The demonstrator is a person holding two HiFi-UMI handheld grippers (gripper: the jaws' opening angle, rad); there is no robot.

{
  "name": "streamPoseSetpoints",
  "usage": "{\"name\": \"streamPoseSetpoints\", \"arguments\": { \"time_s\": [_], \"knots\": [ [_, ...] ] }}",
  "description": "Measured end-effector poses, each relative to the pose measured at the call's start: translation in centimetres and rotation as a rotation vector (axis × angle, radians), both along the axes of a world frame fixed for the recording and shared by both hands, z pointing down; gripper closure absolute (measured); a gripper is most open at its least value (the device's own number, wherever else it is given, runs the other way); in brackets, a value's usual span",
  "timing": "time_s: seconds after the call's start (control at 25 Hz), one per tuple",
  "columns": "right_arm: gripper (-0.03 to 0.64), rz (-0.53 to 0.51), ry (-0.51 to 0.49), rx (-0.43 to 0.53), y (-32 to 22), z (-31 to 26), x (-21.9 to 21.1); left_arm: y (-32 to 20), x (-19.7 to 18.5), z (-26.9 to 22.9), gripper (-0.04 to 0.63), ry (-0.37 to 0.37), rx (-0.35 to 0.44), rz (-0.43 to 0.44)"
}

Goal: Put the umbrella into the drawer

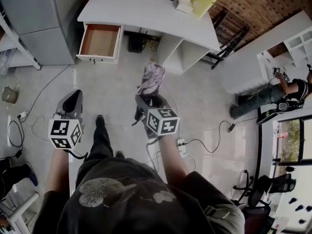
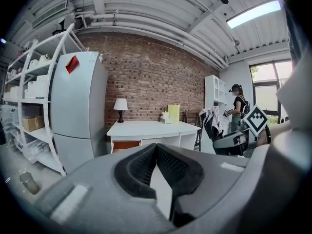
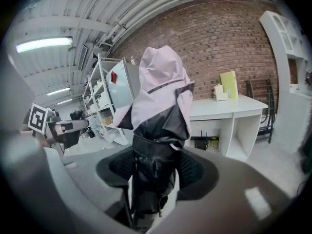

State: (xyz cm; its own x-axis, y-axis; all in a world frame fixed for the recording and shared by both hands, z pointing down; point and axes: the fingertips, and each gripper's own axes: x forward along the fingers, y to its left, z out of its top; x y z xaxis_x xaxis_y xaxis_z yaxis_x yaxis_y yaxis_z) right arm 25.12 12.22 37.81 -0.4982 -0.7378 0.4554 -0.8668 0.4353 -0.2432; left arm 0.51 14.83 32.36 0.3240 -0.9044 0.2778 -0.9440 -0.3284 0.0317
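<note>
My right gripper point(image 1: 148, 100) is shut on a folded pink-and-black umbrella point(image 1: 151, 79), which sticks out forward over the floor. In the right gripper view the umbrella point(image 3: 163, 91) stands up between the pads, clamped at its black lower part by the gripper point(image 3: 156, 168). The white desk point(image 1: 146, 11) stands ahead, with its wooden-lined drawer point(image 1: 100, 42) pulled open on the left side. My left gripper point(image 1: 73, 104) hangs level with the right one; its tips point(image 2: 156, 149) meet with nothing between them. From the left gripper view I see the desk point(image 2: 151, 127), the drawer point(image 2: 126, 144) and the umbrella point(image 2: 213, 121).
A grey fridge point(image 1: 44, 23) stands left of the drawer, with white shelving beside it. A lamp point(image 2: 120, 105), a yellow board point(image 1: 204, 0) and small boxes sit on the desk. Cables and a power strip point(image 1: 181, 145) lie on the floor. A person point(image 1: 287, 94) stands at the right.
</note>
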Motion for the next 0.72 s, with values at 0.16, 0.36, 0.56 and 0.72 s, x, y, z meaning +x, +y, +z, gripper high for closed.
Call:
{"name": "streamPoseSetpoints", "arguments": {
  "time_s": [0.16, 0.36, 0.56, 0.72],
  "knots": [
    [0.380, 0.021, 0.016, -0.010, -5.0, 0.4, -1.4, -5.9, -1.3, 0.7, 0.584, 0.023, -0.010, 0.022],
    [0.380, 0.037, 0.027, -0.039, -11.8, 1.1, -4.6, -13.5, -4.4, 1.4, 0.584, 0.012, -0.020, 0.038],
    [0.380, 0.032, 0.046, -0.064, -18.0, 1.3, -8.8, -19.9, -8.0, 2.4, 0.584, 0.047, -0.058, 0.040],
    [0.380, 0.020, 0.057, -0.073, -21.7, 1.0, -11.7, -23.5, -10.4, 3.3, 0.584, 0.062, -0.084, 0.043]
  ]
}}
